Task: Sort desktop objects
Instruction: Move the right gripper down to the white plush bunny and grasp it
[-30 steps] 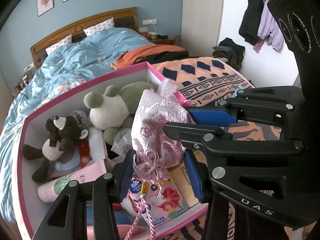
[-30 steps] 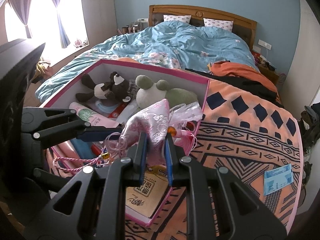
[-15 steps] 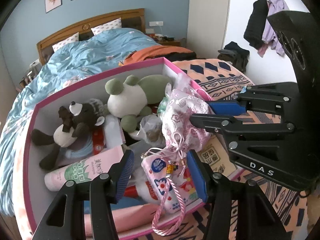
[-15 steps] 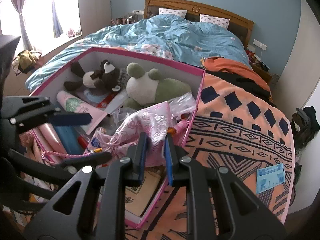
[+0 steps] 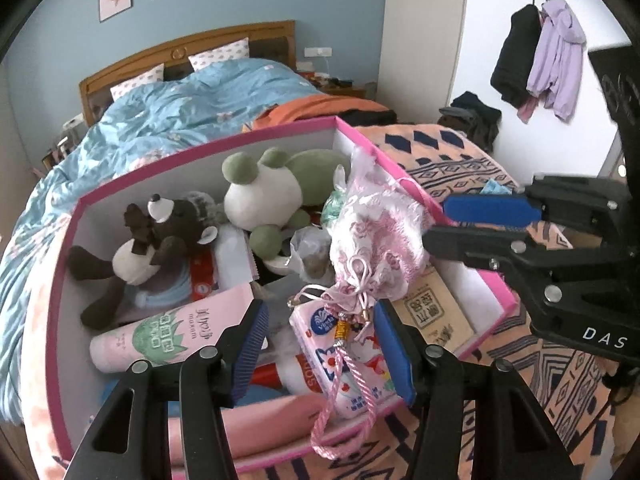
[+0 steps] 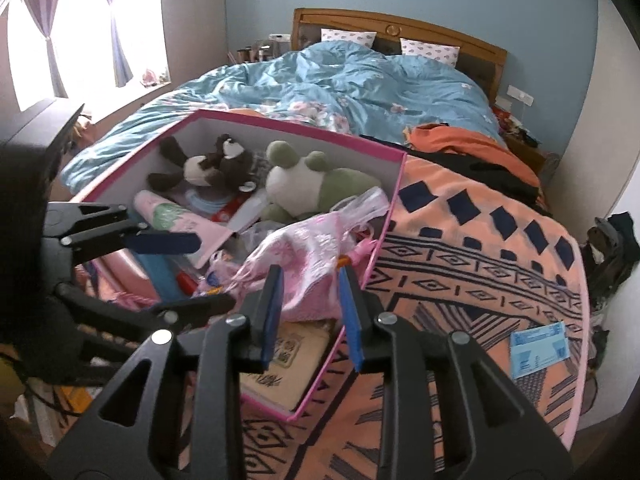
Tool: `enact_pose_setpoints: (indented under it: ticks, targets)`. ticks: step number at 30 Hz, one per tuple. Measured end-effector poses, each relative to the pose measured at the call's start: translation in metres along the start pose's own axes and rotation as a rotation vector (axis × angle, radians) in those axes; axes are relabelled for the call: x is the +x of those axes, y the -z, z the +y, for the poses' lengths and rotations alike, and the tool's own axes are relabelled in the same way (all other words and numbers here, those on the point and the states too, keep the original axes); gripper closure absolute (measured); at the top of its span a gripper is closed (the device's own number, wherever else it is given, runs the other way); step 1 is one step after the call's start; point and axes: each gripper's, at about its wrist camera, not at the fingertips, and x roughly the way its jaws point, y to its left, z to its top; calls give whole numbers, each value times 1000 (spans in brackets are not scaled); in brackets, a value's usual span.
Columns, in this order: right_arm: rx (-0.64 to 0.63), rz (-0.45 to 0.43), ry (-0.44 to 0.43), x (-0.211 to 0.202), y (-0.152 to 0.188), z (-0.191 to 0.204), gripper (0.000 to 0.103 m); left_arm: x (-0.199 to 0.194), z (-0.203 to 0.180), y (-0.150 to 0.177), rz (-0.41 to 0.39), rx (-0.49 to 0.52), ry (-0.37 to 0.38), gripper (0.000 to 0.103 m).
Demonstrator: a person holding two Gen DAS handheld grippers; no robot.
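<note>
A pink floral drawstring pouch (image 5: 376,236) lies inside the pink-rimmed storage box (image 5: 280,130), its tasselled cord hanging over the front rim. It also shows in the right wrist view (image 6: 308,256). My left gripper (image 5: 318,344) is open, its pads on either side of the cord without touching it. My right gripper (image 6: 310,312) is open just behind the pouch, its fingers apart and off the fabric. The box (image 6: 304,128) also holds a brown plush (image 5: 156,240), a green frog plush (image 5: 272,196), a pink tube (image 5: 176,328) and a tan booklet (image 5: 436,316).
The box sits on an orange patterned blanket (image 6: 480,264). A small blue packet (image 6: 540,342) lies on the blanket to the right. A bed with a blue duvet (image 6: 340,80) is behind. Clothes hang on a wall hook (image 5: 540,52).
My right gripper has opened and let go of the pouch, which has settled into the box. My left gripper has drawn back toward the box's front edge.
</note>
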Motion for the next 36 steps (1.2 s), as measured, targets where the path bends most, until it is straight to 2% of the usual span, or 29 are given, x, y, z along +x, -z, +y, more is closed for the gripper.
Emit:
enact_pose_setpoints:
  ticks: [6, 8, 9, 10, 14, 15, 16, 17, 22, 26, 30, 36]
  targets:
    - [44, -42, -97, -23, 18, 2, 72, -37, -10, 10, -59, 9, 31, 45]
    - [61, -63, -145, -37, 27, 4, 64, -54, -16, 18, -81, 20, 57, 43]
    - [67, -70, -165, -43, 31, 5, 55, -59, -19, 20, -86, 26, 62, 40]
    - [74, -77, -188, -51, 36, 6, 49, -65, -22, 24, -91, 34, 66, 40]
    - [80, -96, -276, -82, 63, 18, 47, -83, -42, 46, -73, 78, 108, 40]
    - [79, -97, -289, -91, 74, 23, 42, -87, -47, 53, -66, 91, 127, 40]
    - [78, -93, -292, -96, 83, 28, 36, -89, -51, 60, -55, 102, 145, 40]
    - [73, -87, -291, -100, 91, 31, 35, -91, -57, 67, -42, 115, 159, 40]
    - [98, -8, -263, -113, 148, 48, 35, -94, -88, 106, 14, 191, 212, 40]
    - [175, 58, -254, -115, 188, 49, 35, -89, -109, 130, 68, 231, 264, 40]
    - [240, 124, -225, -112, 216, 48, 35, -87, -127, 147, 84, 271, 264, 40]
    - [240, 145, -261, -114, 230, 58, 37, -82, -124, 155, 100, 257, 226, 40]
